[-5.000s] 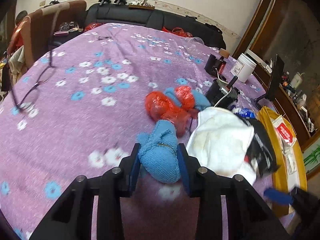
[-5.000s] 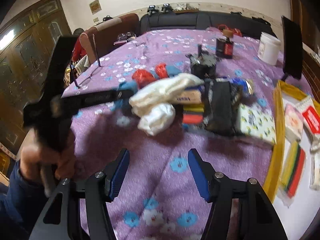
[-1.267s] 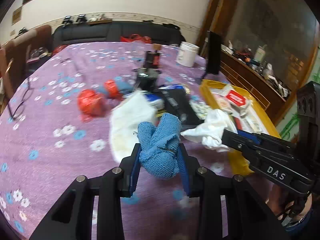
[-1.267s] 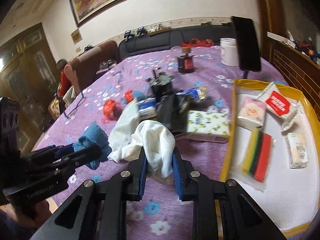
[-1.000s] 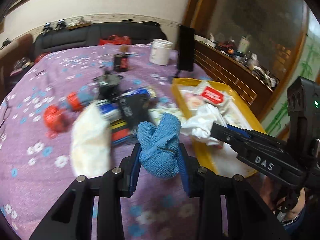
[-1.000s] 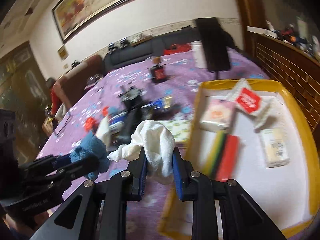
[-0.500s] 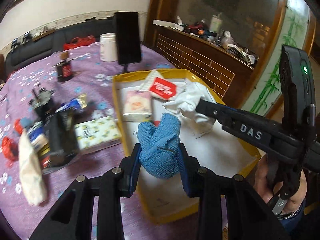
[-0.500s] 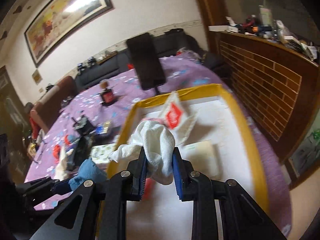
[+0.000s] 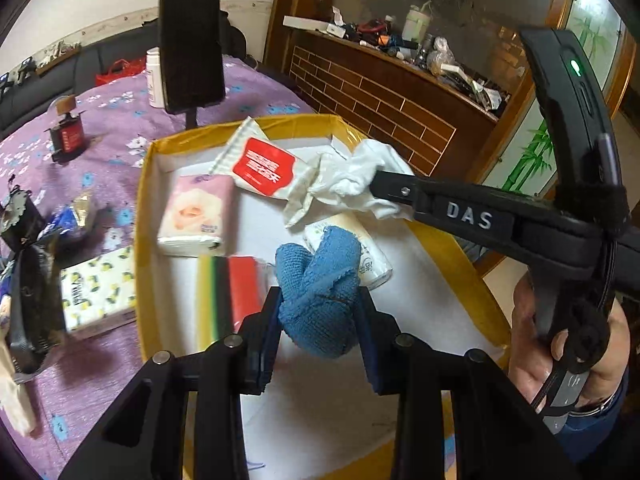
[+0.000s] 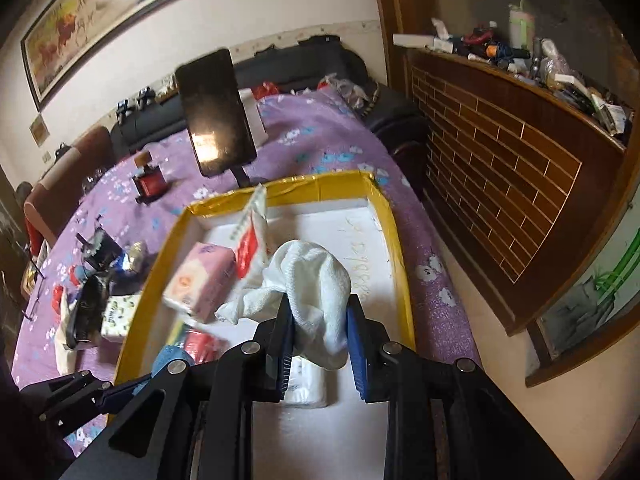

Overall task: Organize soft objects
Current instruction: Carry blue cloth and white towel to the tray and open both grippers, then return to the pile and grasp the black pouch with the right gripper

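My left gripper (image 9: 318, 322) is shut on a blue knitted cloth (image 9: 318, 288) and holds it above the yellow-rimmed tray (image 9: 141, 184). My right gripper (image 10: 320, 332) is shut on a white cloth (image 10: 316, 280) and holds it above the same tray (image 10: 394, 240). In the left wrist view the right gripper (image 9: 376, 188) reaches in from the right with the white cloth (image 9: 348, 184) hanging from it. The blue cloth (image 10: 170, 358) shows low at the left in the right wrist view. The tray holds a pink tissue pack (image 9: 194, 212), a red-and-white packet (image 9: 264, 164), a striped pack (image 9: 232, 292) and a white pack (image 9: 370, 256).
The tray lies on a purple flowered tablecloth (image 9: 100, 160). Left of it lie a patterned tissue pack (image 9: 98, 292), black items (image 9: 28, 280) and a cream cloth (image 9: 12, 396). A black phone on a stand (image 9: 192, 48) stands behind the tray. A wooden cabinet (image 10: 500, 168) runs along the right.
Both grippers swung right from the pile on the table to above the tray, each still holding its cloth. In the last half second they moved closer over the tray.
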Motion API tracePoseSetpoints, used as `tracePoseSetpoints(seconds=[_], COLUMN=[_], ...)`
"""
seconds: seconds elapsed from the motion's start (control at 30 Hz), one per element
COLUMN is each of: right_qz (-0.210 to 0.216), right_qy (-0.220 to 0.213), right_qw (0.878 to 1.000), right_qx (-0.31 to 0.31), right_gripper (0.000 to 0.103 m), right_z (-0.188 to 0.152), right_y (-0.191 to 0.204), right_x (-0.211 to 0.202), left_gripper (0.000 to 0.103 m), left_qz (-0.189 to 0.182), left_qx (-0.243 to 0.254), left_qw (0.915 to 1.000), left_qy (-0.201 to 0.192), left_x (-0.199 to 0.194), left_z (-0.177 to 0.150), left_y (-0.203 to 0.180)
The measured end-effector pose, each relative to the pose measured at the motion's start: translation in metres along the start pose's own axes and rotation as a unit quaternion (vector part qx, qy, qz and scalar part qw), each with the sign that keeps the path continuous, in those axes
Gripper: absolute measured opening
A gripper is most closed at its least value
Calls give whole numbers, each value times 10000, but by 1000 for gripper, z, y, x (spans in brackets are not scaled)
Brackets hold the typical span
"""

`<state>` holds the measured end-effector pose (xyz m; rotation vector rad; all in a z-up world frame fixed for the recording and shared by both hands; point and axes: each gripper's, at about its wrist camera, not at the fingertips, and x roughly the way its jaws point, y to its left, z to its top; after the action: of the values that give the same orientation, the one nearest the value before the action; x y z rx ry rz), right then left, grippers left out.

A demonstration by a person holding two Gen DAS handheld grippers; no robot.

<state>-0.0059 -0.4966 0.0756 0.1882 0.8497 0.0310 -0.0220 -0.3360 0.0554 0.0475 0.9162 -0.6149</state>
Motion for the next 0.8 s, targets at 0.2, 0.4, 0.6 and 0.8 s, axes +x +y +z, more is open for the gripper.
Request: tracePoseSetpoints(seconds=[0.2,0.4,0.6,0.8], right_qz=[-80,-51,-78,65], right_qy=[156,224,139,-94], right_qw=[9998,9997,9998,9995], right_qx=[-16,80,129,296], right_gripper=[28,33,50,50], right_z=[2,1,0,-5], right_y=[-1,-5,-5,-5], right_x=[14,16,9,-12], left_gripper=[34,37,48,50], left_qz=[119,177,131,74], left_qx=[66,82,46,25], left_qw=[9999,9998,9999,10000], left_qy=[20,69,25,-48], left_x=[10,16,13,4], left_z=[1,0,-1,-3], left_y=[-4,-4,-3,-3])
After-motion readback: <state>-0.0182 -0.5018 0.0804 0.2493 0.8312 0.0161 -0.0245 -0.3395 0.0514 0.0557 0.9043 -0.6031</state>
